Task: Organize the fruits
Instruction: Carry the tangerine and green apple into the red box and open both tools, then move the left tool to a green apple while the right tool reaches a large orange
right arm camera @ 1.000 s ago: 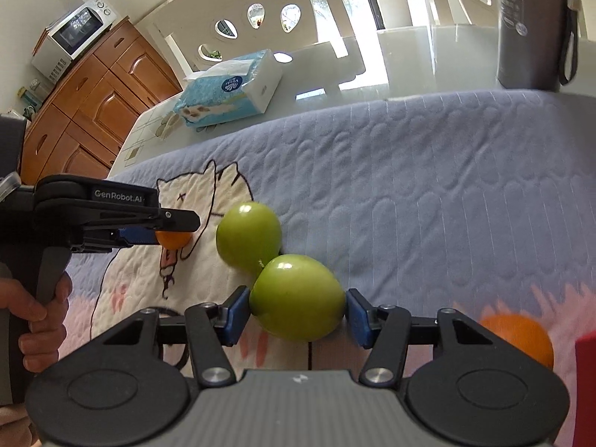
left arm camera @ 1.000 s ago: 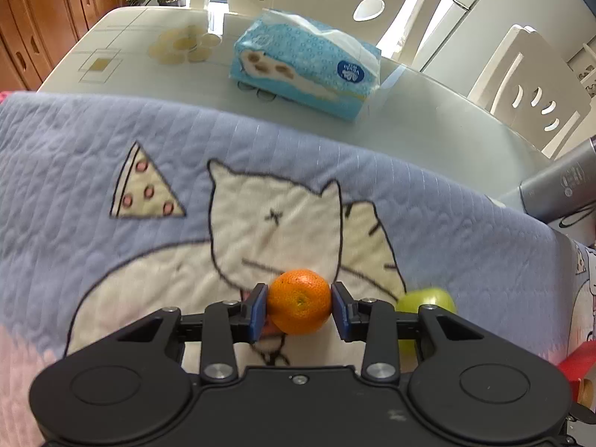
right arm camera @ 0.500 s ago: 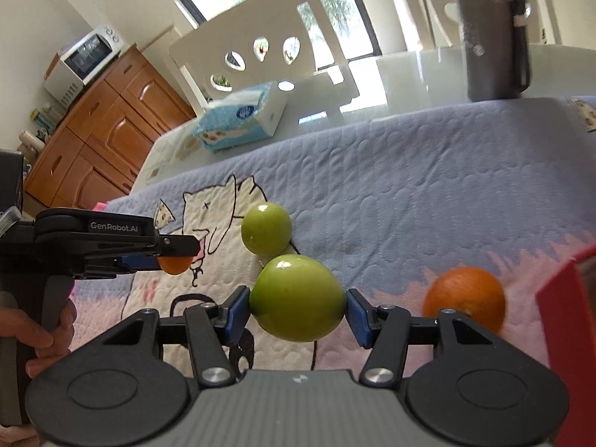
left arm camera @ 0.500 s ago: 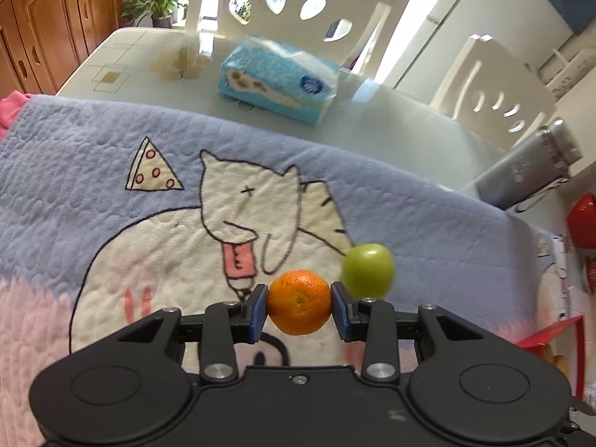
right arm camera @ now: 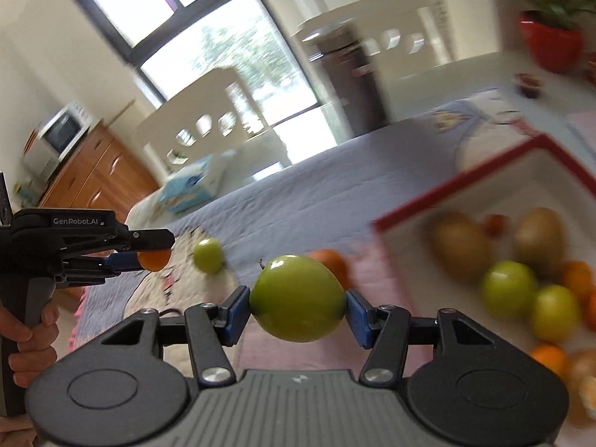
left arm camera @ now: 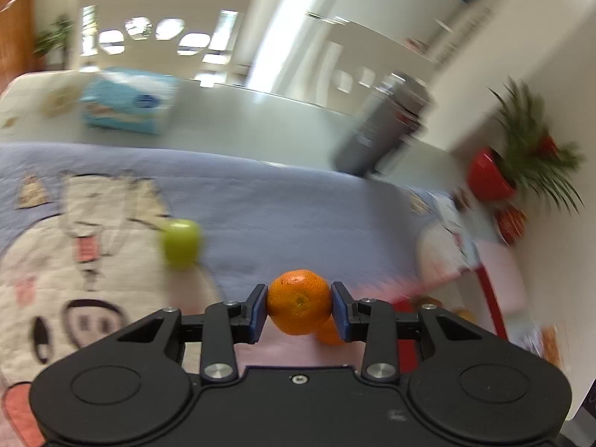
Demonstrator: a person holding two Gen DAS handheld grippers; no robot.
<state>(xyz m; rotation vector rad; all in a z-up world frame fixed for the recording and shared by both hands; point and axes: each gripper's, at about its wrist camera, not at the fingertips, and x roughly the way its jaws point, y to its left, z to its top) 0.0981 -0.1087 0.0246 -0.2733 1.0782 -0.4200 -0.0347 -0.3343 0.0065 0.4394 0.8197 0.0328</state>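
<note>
We note a dining table (left arm camera: 260, 111) under a blue quilted cat blanket (left arm camera: 283, 208), white chairs and a window behind; both views are motion-blurred. Our left gripper (left arm camera: 299, 311) has its blue pads pressed on a small orange (left arm camera: 299, 301), held clear above the blanket. Our right gripper (right arm camera: 297, 311) clamps a green apple (right arm camera: 297, 298) the same way. A second green apple (left arm camera: 180, 244) lies on the blanket, and a loose orange (right arm camera: 331, 260) sits just behind the held apple. To the right, a red-rimmed tray (right arm camera: 447, 193) holds kiwis, green apples and oranges. A tissue pack (left arm camera: 130, 106) and grey flask (left arm camera: 380, 126) stand on the bare tabletop beyond.
</note>
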